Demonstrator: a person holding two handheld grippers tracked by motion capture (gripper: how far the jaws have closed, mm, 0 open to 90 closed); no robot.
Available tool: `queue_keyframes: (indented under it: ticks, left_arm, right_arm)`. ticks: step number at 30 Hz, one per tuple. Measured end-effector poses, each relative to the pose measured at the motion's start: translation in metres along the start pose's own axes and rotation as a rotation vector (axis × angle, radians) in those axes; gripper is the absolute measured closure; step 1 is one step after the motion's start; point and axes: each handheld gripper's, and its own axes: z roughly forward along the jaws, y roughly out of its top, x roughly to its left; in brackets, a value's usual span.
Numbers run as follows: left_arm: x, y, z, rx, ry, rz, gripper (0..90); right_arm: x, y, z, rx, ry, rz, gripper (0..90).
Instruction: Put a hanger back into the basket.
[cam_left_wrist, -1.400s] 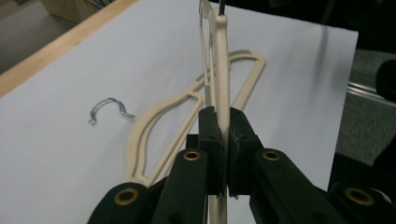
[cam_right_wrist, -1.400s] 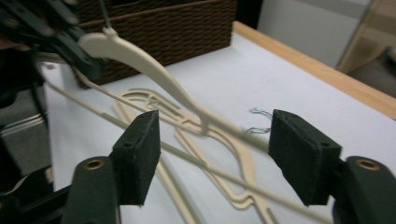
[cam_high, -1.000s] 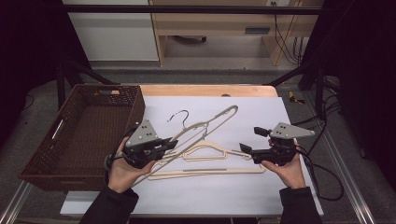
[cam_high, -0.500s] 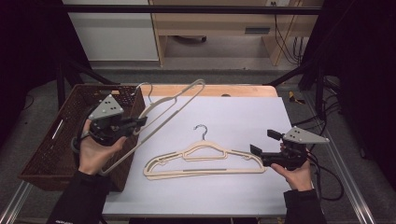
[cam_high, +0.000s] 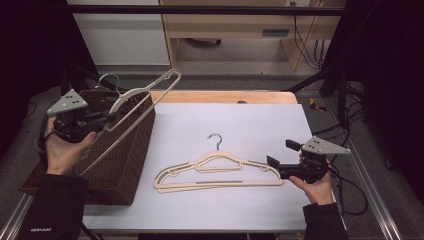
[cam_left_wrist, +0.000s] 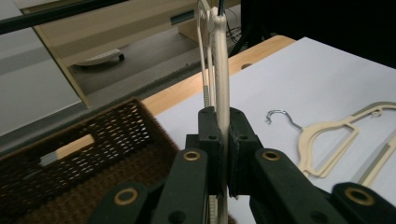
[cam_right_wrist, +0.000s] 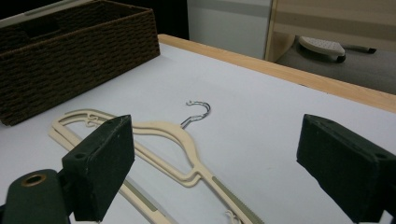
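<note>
Above the wicker basket (cam_high: 125, 160), the left tool (cam_high: 102, 121) clamps a cream hanger (cam_high: 145, 92); the right tool (cam_high: 274, 165) gapes beside the worktop's hanger (cam_high: 220, 172).

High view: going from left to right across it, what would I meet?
Left gripper holding a cream hanger → brown wicker basket → cream hanger lying on the white table → right gripper.

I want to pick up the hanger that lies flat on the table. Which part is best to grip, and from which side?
Grip the hanger at its right arm end, where the bar and the shoulder meet. It lies flat, and that thin end points toward the right tongs, which are open. Probably come in low from the right, jaws above and below the end.
</note>
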Motion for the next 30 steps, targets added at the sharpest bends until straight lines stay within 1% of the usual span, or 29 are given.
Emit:
queue_keyframes:
  ticks: [1, 2, 3, 4, 5, 6, 7, 8, 10, 12, 13, 14, 15, 16, 19, 20, 21, 23, 24, 26, 28, 29, 30]
  left_arm:
    - [0.005, -0.002, -0.002, 0.002, 0.003, -0.002, 85.9]
    - [0.015, -0.007, -0.005, 0.013, 0.015, -0.005, 85.9]
    - [0.015, -0.007, -0.005, 0.013, 0.015, -0.005, 85.9]
    - [0.024, -0.012, -0.005, 0.025, 0.028, -0.011, 85.9]
    - [0.029, -0.014, -0.006, 0.037, 0.035, -0.011, 85.9]
    - [0.029, -0.014, -0.006, 0.037, 0.035, -0.011, 85.9]
    - [0.037, -0.020, -0.006, 0.057, 0.047, -0.012, 85.9]
    - [0.037, -0.020, -0.006, 0.057, 0.047, -0.012, 85.9]
    - [0.044, -0.026, -0.006, 0.072, 0.052, -0.021, 85.9]
    - [0.050, -0.033, -0.006, 0.085, 0.059, -0.040, 85.9]
    - [0.055, -0.040, -0.008, 0.099, 0.069, -0.040, 85.9]
    - [0.055, -0.040, -0.008, 0.099, 0.069, -0.040, 85.9]
    - [0.059, -0.045, -0.009, 0.107, 0.077, -0.053, 85.9]
    - [0.059, -0.045, -0.009, 0.107, 0.077, -0.053, 85.9]
    - [0.065, -0.053, -0.012, 0.128, 0.090, -0.062, 85.9]
    - [0.067, -0.056, -0.013, 0.130, 0.088, -0.067, 85.8]
    - [0.070, -0.062, -0.015, 0.131, 0.085, -0.083, 85.8]
    - [0.071, -0.065, -0.016, 0.139, 0.080, -0.085, 85.8]
    - [0.071, -0.067, -0.016, 0.135, 0.078, -0.094, 85.7]
    - [0.072, -0.073, -0.017, 0.150, 0.071, -0.095, 85.8]
    - [0.072, -0.077, -0.015, 0.184, 0.068, -0.082, 85.8]
    - [0.071, -0.079, -0.013, 0.200, 0.075, -0.076, 85.8]
    - [0.070, -0.081, -0.010, 0.212, 0.072, -0.076, 85.8]
  right_arm:
    - [0.000, 0.000, 0.000, 0.001, 0.002, -0.005, 11.3]
    - [0.000, -0.001, 0.001, 0.008, -0.001, 0.005, 11.3]
    - [0.000, -0.001, 0.002, 0.010, 0.000, 0.001, 11.3]
    - [0.000, -0.001, 0.003, 0.013, 0.000, 0.001, 11.3]
    - [0.001, -0.001, 0.003, 0.017, 0.001, 0.002, 11.1]
    - [0.001, -0.001, 0.004, 0.020, 0.003, -0.006, 11.1]
    - [0.001, -0.002, 0.004, 0.019, -0.001, -0.008, 11.2]
    - [0.001, -0.002, 0.004, 0.019, -0.001, -0.008, 11.2]
    - [0.001, -0.002, 0.004, 0.020, 0.000, -0.008, 11.1]
    - [0.001, -0.002, 0.004, 0.024, -0.002, -0.007, 11.1]
    - [0.001, -0.002, 0.004, 0.024, -0.002, -0.007, 11.1]
    - [0.001, -0.002, 0.004, 0.024, -0.002, -0.007, 11.1]
    - [0.001, -0.002, 0.004, 0.022, 0.001, -0.005, 11.1]
    - [0.001, -0.002, 0.004, 0.022, 0.001, -0.005, 11.1]
    - [0.001, -0.002, 0.005, 0.025, 0.001, -0.006, 11.1]
    - [0.001, -0.002, 0.006, 0.026, 0.001, -0.010, 11.1]
    - [0.001, -0.003, 0.006, 0.031, 0.000, -0.009, 11.0]
    - [0.001, -0.003, 0.006, 0.034, 0.002, -0.007, 11.0]
    - [0.001, -0.003, 0.006, 0.036, 0.003, -0.008, 11.0]
    - [0.001, -0.003, 0.007, 0.037, 0.005, -0.013, 10.9]
    - [0.001, -0.004, 0.008, 0.041, 0.002, -0.009, 10.9]
    - [0.001, -0.004, 0.009, 0.043, 0.004, -0.009, 10.9]
    - [0.001, -0.004, 0.009, 0.043, 0.004, -0.009, 10.9]
